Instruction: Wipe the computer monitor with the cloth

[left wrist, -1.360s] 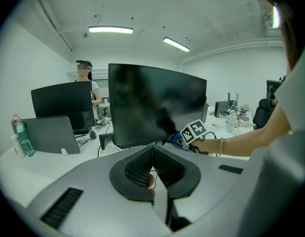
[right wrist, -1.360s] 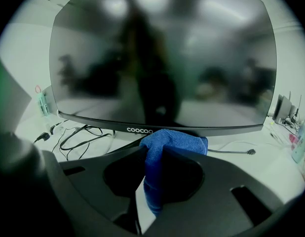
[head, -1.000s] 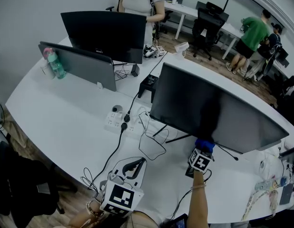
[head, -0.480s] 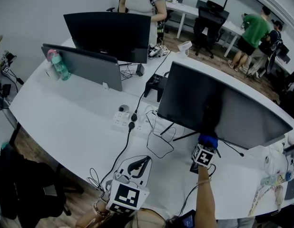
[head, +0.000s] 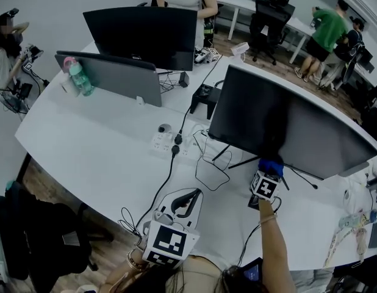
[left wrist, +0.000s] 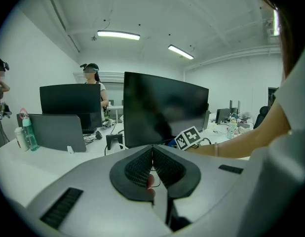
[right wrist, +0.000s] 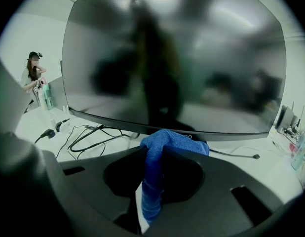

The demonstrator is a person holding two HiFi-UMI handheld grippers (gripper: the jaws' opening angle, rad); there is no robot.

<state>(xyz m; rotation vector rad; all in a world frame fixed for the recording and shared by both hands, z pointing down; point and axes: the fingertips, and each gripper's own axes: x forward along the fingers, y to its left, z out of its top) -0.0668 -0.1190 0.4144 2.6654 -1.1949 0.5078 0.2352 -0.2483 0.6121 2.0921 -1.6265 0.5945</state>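
One wide, curved monitor (head: 286,133) is seen standing on a white desk (head: 85,145). Its screen is dark and glossy, and blurred reflections are spread across it. A thin black bezel runs along the lower edge, and slim stand legs show beneath.

Two grippers are held in front of it. The right gripper (right wrist: 153,154) is raised to the screen's lower edge, near its middle. Its jaws are closed tightly on a blue cloth (right wrist: 168,138), with only the fabric's thickness left between them. The left gripper (left wrist: 153,152) is held low over the desk's near edge, well apart from the monitor. Its jaws are pressed together and nothing is gripped.

The cloth is soft and nubbly. A bunched fold bulges out beyond the right jaw tips, and a narrow strip hangs down between the jaws behind them. The fold is set at the bezel, just under the dark glass. Whether it is actually touching the monitor cannot be told from these views.
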